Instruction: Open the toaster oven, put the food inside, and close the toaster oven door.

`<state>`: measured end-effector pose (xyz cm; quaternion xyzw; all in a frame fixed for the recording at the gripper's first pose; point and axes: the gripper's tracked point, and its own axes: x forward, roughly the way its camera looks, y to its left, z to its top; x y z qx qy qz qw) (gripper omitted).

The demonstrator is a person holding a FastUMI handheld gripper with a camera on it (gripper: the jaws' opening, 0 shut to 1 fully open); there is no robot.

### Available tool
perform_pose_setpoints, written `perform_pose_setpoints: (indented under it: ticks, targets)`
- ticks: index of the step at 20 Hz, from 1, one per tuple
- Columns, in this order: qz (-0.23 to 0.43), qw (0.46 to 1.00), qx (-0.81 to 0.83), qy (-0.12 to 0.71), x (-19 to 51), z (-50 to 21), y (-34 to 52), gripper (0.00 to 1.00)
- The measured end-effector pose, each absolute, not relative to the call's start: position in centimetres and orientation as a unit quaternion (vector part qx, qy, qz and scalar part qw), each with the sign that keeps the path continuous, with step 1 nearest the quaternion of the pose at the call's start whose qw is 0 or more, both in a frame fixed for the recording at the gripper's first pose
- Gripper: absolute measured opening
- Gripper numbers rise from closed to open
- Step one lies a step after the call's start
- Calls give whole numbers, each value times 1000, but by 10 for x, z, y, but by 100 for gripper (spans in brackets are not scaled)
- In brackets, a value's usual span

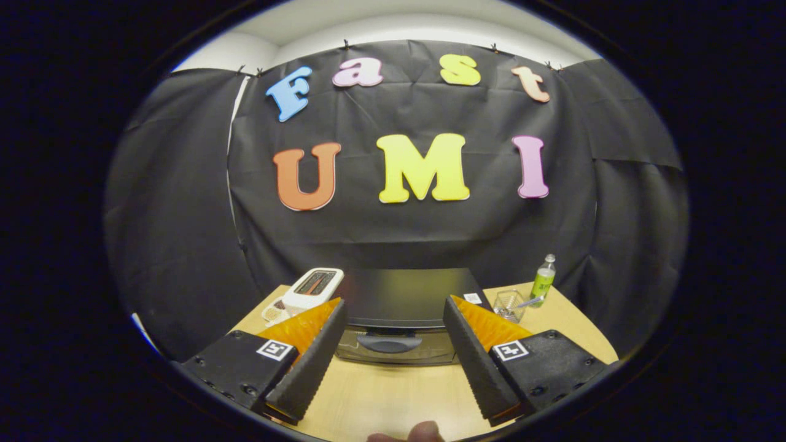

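Wood table under gripper, wide open, holding nothing.

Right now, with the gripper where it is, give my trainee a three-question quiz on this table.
1. True or false: the toaster oven door is already open.
2. What is the gripper doing? A) shut on the door handle B) open, fingers wide apart with the handle seen between them C) shut on the bottle
3. Fill in: the white slot toaster stands beside the oven on the side opposite the ____.

Key
1. False: the door is closed, its handle facing the gripper.
2. B: nothing is held.
3. Bottle, which stands by a clear glass on the wooden table.
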<state>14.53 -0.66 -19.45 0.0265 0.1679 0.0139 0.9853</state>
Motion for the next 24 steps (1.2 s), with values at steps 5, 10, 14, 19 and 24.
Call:
perform_pose_setpoints:
  ticks: [5,10,14,19,24]
  targets:
    - [7,977,28,211,195,-266,-2,100]
    - [-21,964,32,264,221,-323,-6,100]
    - [-31,960,28,276,228,-338,-6,100]
    - [-46,961,11,273,228,-340,-7,100]
    - [-50,959,11,280,194,-347,-2,100]
